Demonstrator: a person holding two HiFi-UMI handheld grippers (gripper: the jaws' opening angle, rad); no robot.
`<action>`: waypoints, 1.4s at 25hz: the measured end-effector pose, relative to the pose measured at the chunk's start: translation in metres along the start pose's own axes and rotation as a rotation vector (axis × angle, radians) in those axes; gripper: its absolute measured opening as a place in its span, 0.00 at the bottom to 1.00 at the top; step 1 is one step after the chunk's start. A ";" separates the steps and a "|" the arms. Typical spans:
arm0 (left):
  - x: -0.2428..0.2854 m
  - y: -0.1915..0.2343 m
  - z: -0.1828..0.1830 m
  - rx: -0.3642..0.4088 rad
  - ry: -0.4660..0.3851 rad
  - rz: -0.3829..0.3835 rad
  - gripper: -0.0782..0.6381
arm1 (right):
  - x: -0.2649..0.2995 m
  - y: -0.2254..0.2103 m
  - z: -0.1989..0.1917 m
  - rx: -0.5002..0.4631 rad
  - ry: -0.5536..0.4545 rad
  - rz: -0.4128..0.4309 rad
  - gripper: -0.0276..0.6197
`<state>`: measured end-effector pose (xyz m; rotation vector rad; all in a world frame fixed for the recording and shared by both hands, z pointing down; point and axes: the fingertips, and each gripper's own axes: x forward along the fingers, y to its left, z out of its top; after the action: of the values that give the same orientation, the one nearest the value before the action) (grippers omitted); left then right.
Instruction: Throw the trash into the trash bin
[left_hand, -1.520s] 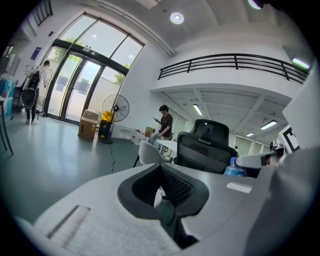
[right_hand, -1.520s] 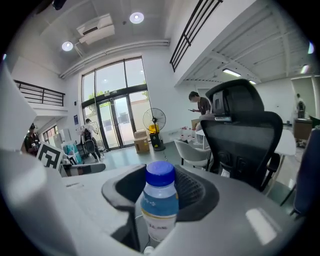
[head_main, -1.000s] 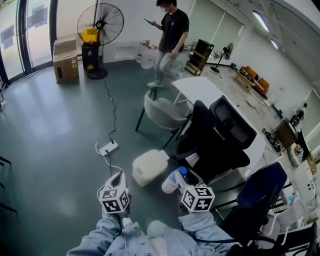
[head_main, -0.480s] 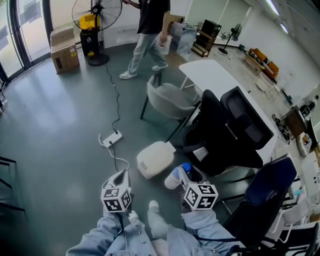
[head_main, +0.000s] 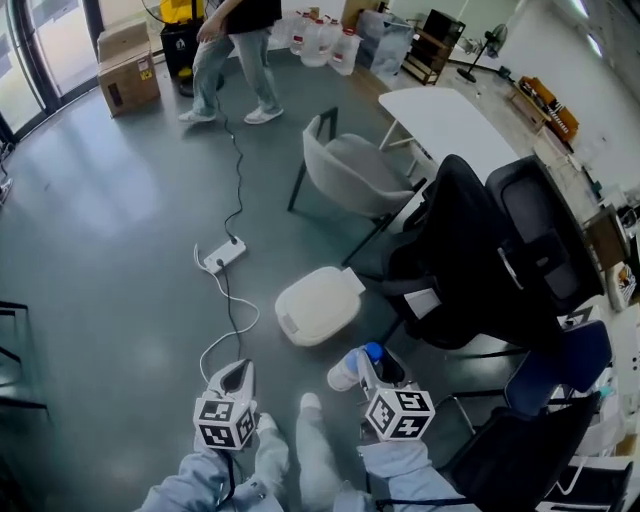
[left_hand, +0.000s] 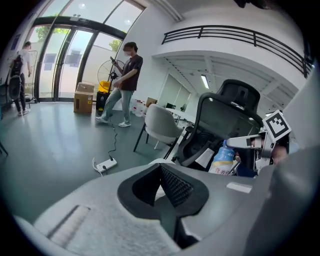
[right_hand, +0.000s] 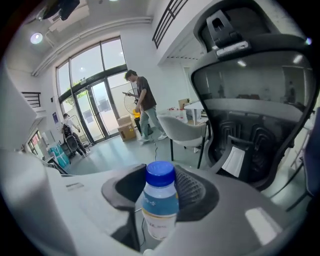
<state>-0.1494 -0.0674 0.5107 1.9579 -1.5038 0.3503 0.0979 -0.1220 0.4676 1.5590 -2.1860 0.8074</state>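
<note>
A white trash bin (head_main: 320, 305) with its lid down stands on the grey floor, ahead of both grippers. My right gripper (head_main: 364, 364) is shut on a small plastic bottle (head_main: 346, 369) with a blue cap and a blue-and-white label, held near the bin's front right corner. In the right gripper view the bottle (right_hand: 160, 200) stands upright between the two pads. My left gripper (head_main: 236, 374) hovers low over the floor to the left of the bin, its jaws together with nothing in them. From the left gripper view (left_hand: 161, 172) the bottle (left_hand: 222, 159) shows at the right.
A white power strip (head_main: 224, 255) and its cable lie on the floor left of the bin. Just right of the bin is a black office chair (head_main: 480, 260), with a grey chair (head_main: 355, 175) and white table (head_main: 450, 120) behind. A person (head_main: 235, 40) walks at the back.
Both grippers have dropped lower toward the floor, the right one carrying the bottle. The bin now sits further up the view. The person at the back has walked to the left.
</note>
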 end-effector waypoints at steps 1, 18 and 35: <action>0.007 0.004 -0.011 -0.005 0.009 -0.003 0.12 | 0.009 -0.003 -0.011 0.005 0.006 0.001 0.32; 0.131 0.037 -0.154 0.047 0.088 -0.074 0.12 | 0.102 -0.061 -0.164 0.020 0.105 -0.052 0.32; 0.240 0.038 -0.160 0.124 0.123 -0.118 0.12 | 0.132 -0.084 -0.179 0.033 0.120 -0.091 0.32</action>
<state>-0.0838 -0.1563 0.7796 2.0706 -1.3096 0.5135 0.1220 -0.1290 0.7039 1.5704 -2.0121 0.8893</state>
